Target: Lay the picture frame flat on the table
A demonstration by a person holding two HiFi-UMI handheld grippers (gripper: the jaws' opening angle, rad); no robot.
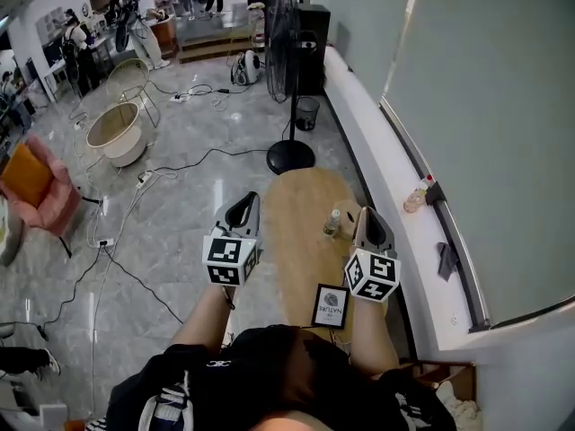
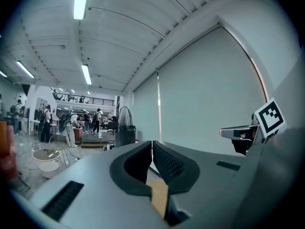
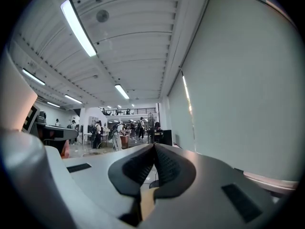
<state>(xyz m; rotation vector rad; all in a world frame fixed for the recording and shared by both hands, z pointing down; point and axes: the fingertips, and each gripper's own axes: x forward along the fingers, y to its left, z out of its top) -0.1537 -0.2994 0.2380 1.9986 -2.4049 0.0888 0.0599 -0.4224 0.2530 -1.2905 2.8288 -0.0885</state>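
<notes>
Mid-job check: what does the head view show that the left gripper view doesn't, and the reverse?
Head view only: the picture frame and a small bottle on the wooden table. Left gripper view only: the left tongs close up, jaws together and empty, plus ceiling lights. Both: the standing fan and the right tongs.

picture frame (image 1: 331, 306): black border, white sheet inside with a dark round mark
counter (image 1: 296, 227): light brown wood
left gripper (image 1: 250, 198): pale grey body; its cube is white with black square markers
right gripper (image 1: 367, 212): the same grey, the same black and white cube
fingers (image 2: 171, 163): black, with a fine pattern of small dots on the inner side
floor (image 1: 180, 223): glossy grey stone with paler veins
armchair (image 1: 40, 196): pink, with an orange cushion
fan (image 1: 286, 70): black
</notes>
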